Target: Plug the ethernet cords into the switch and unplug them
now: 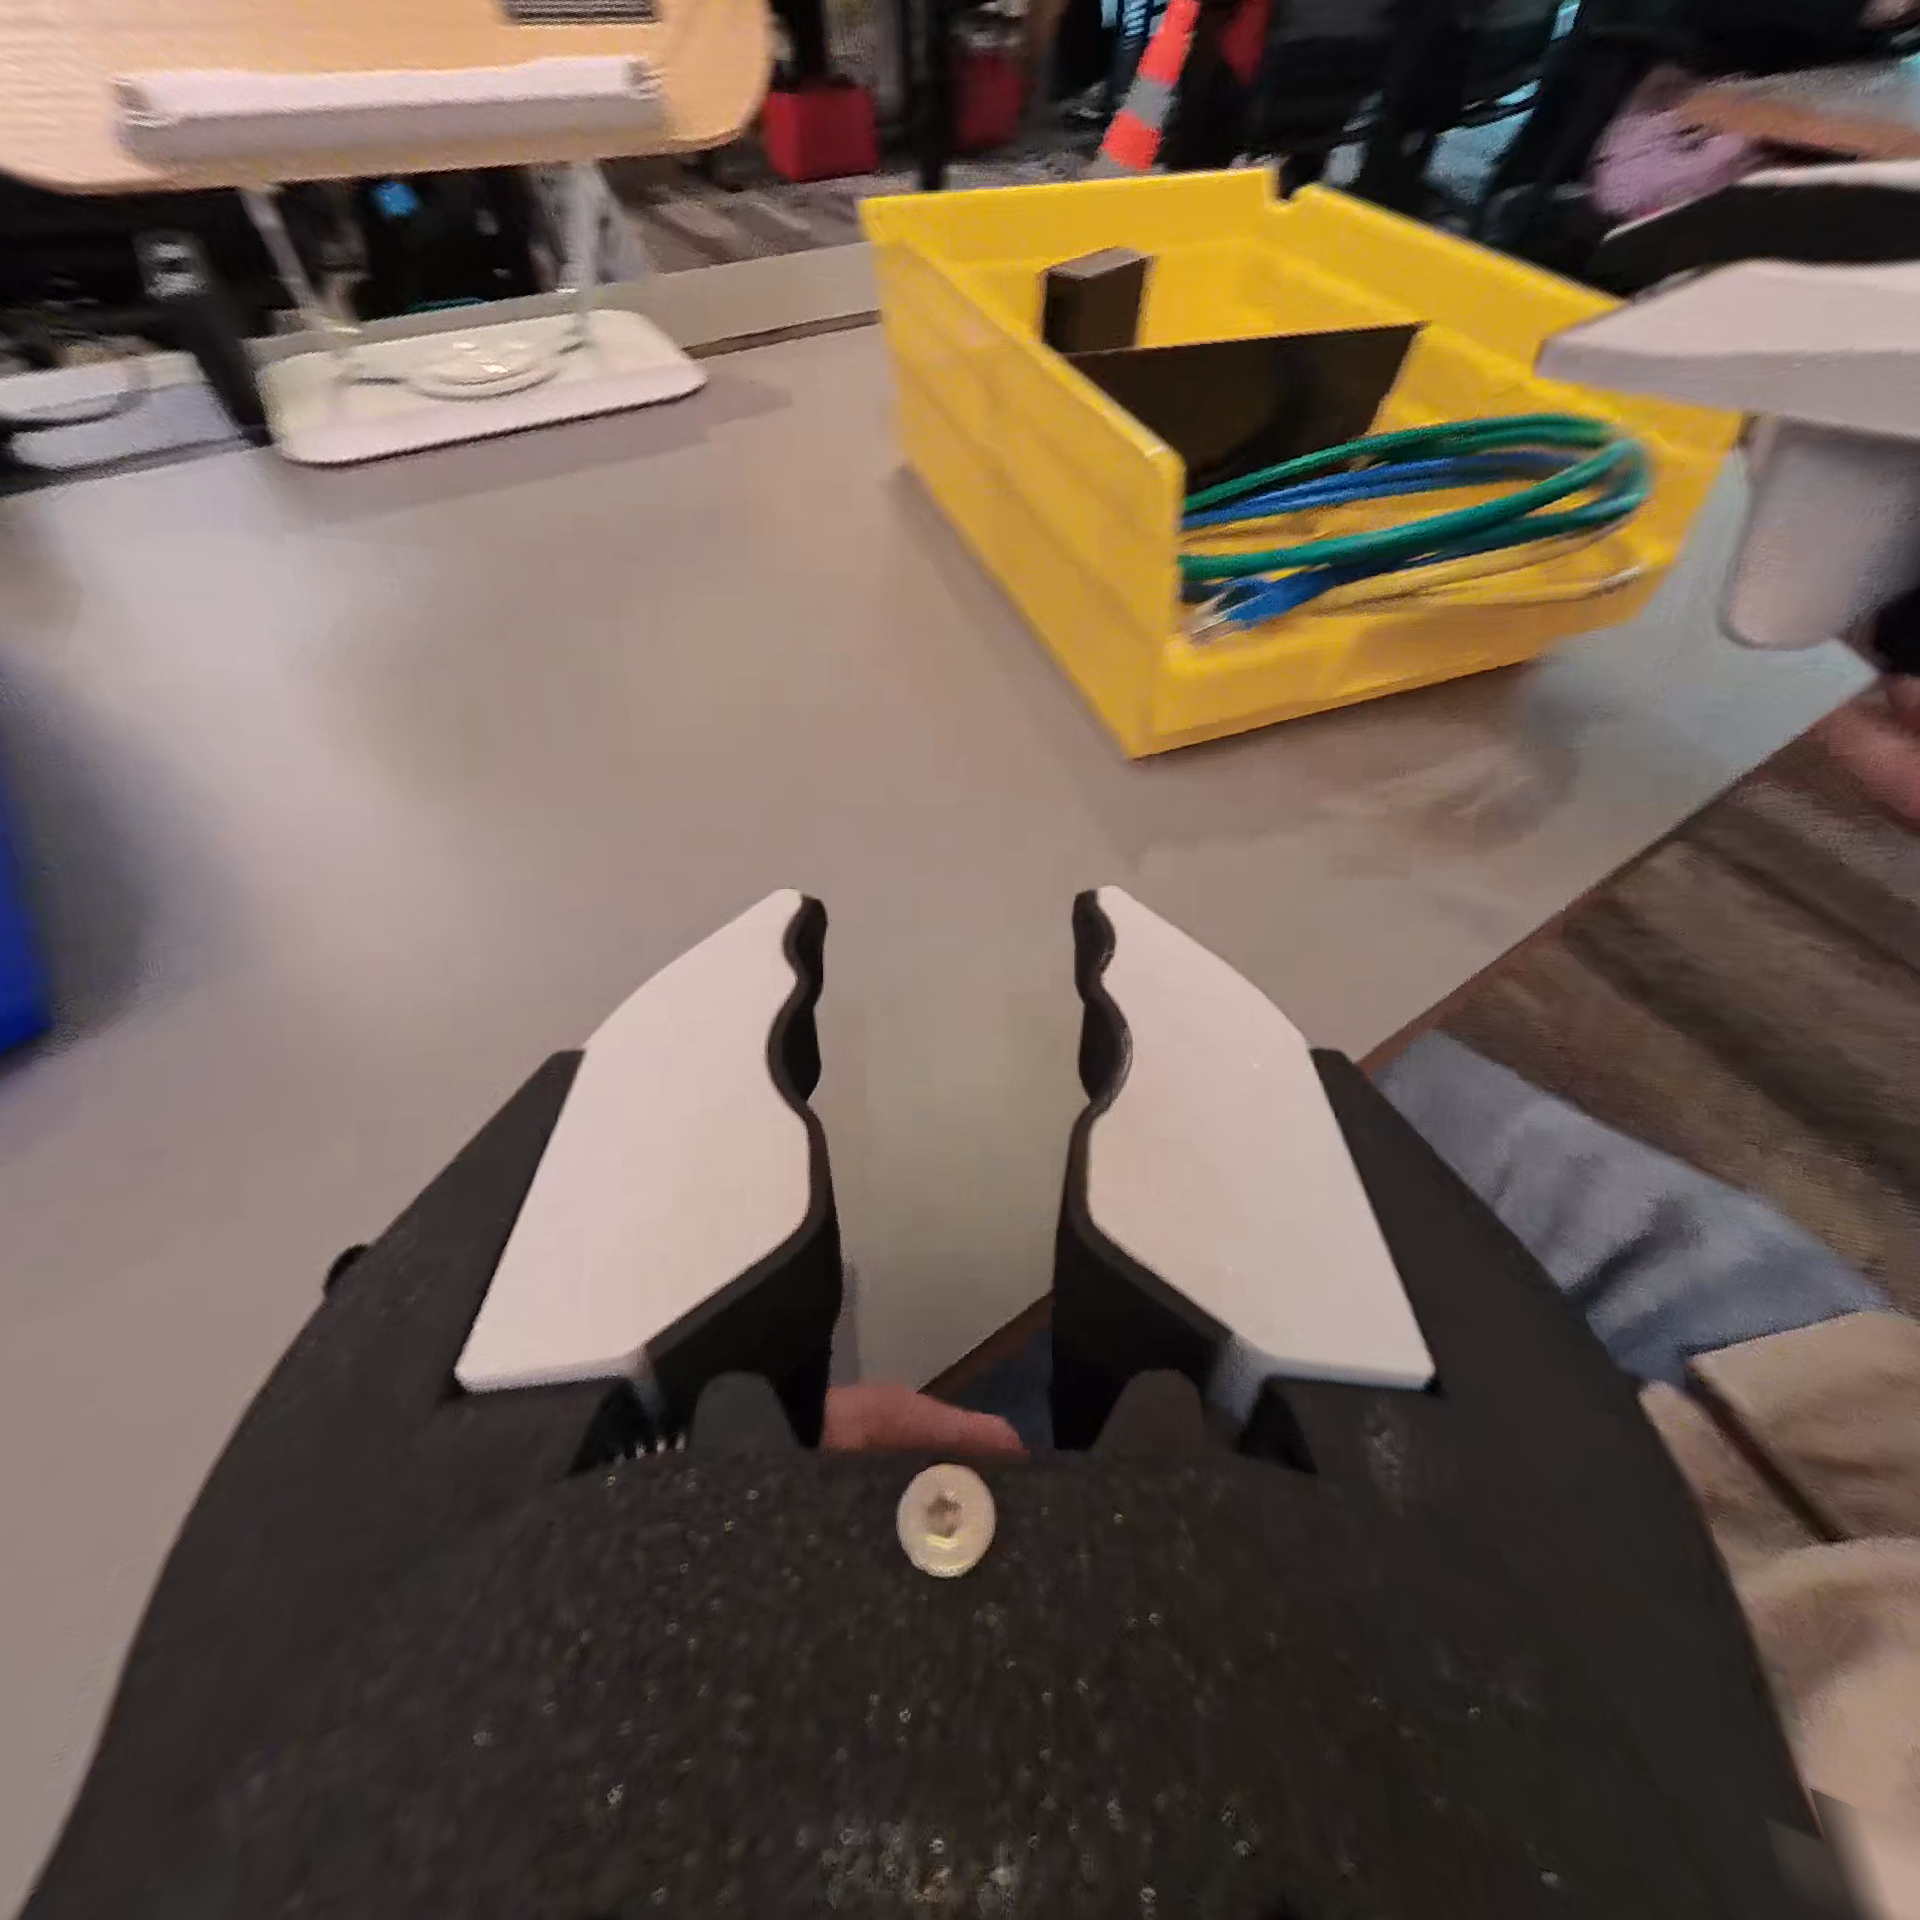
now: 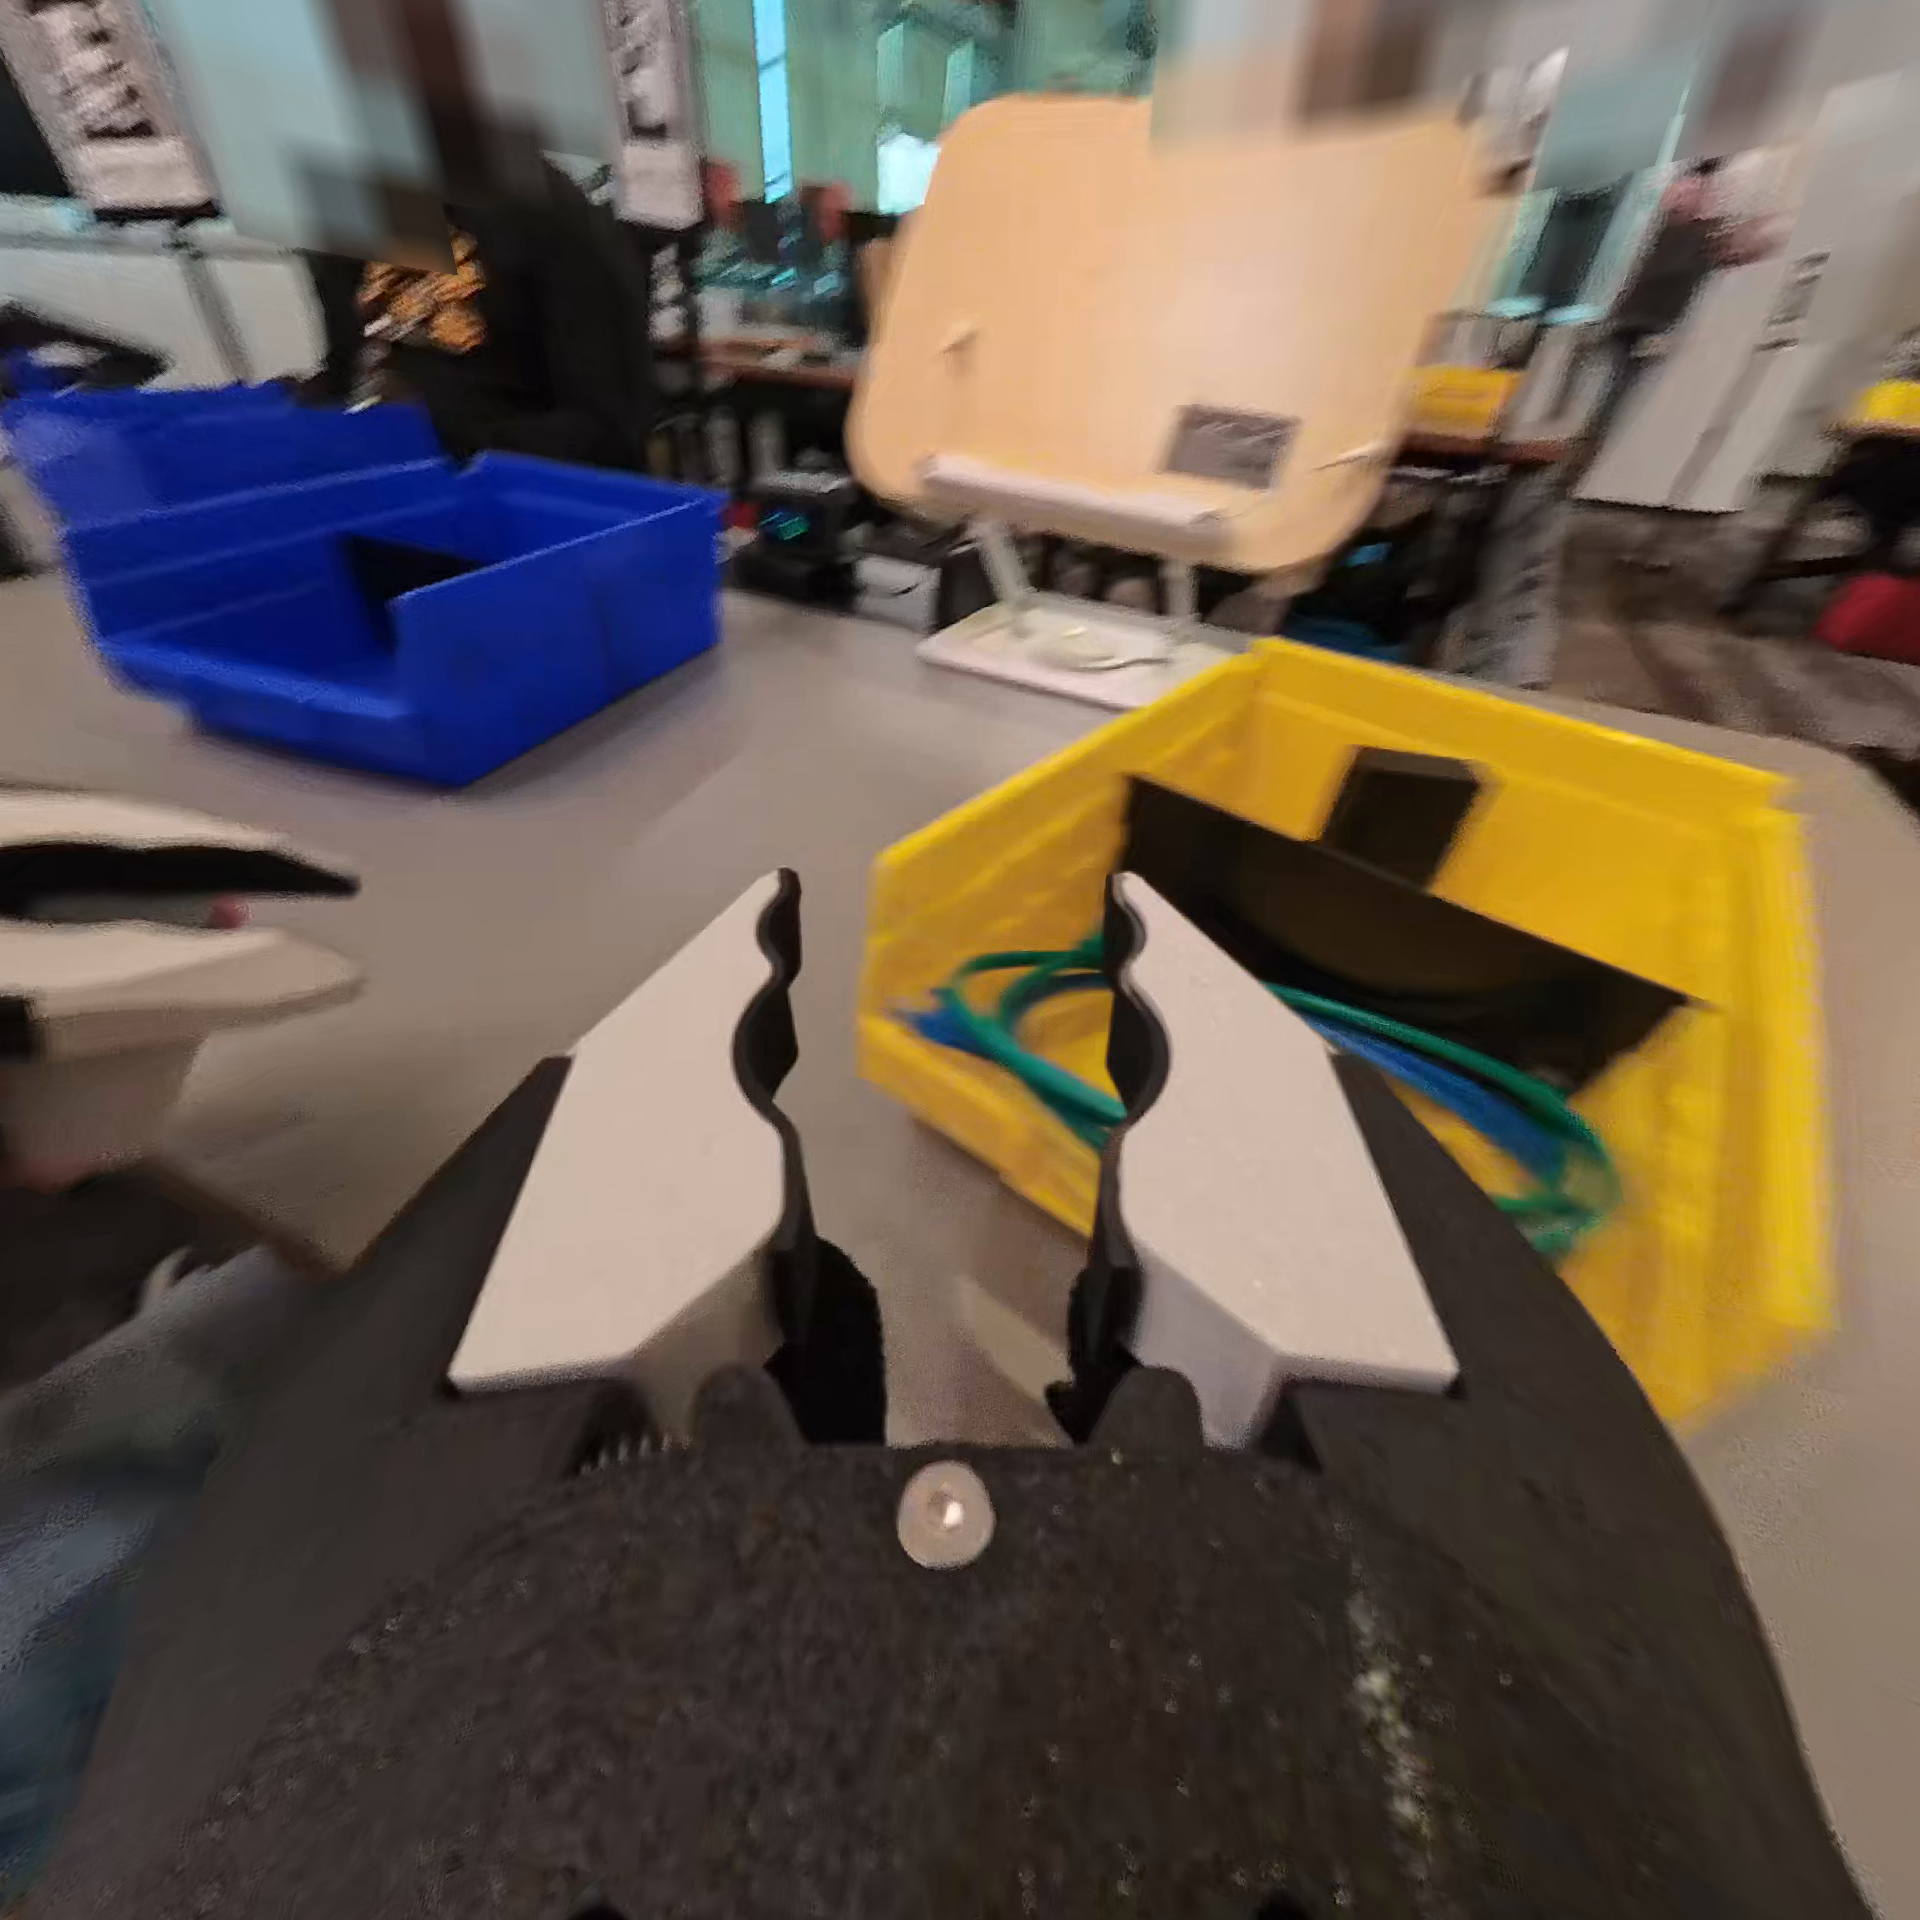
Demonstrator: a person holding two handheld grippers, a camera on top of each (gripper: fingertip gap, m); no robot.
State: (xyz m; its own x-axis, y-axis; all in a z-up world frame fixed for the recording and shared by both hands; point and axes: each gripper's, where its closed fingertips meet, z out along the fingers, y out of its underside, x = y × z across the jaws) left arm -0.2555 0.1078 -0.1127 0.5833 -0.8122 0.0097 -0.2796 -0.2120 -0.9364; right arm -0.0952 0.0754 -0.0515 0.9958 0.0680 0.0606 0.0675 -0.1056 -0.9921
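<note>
While both tools gape empty, grey table (image 1: 520, 727), yellow bin (image 2: 977, 914) (cords inside), blurred workshop beyond.

1. A grey table (image 1: 520, 727) carries everything, its top smooth and plain.
2. A yellow bin (image 1: 1039, 468) stands toward the right edge, open side facing the near edge.
3. A blue bin (image 2: 416, 644) stands toward the far left part.
4. A white flat stand base (image 1: 478, 400) rests near the far edge, between the bins.
</note>
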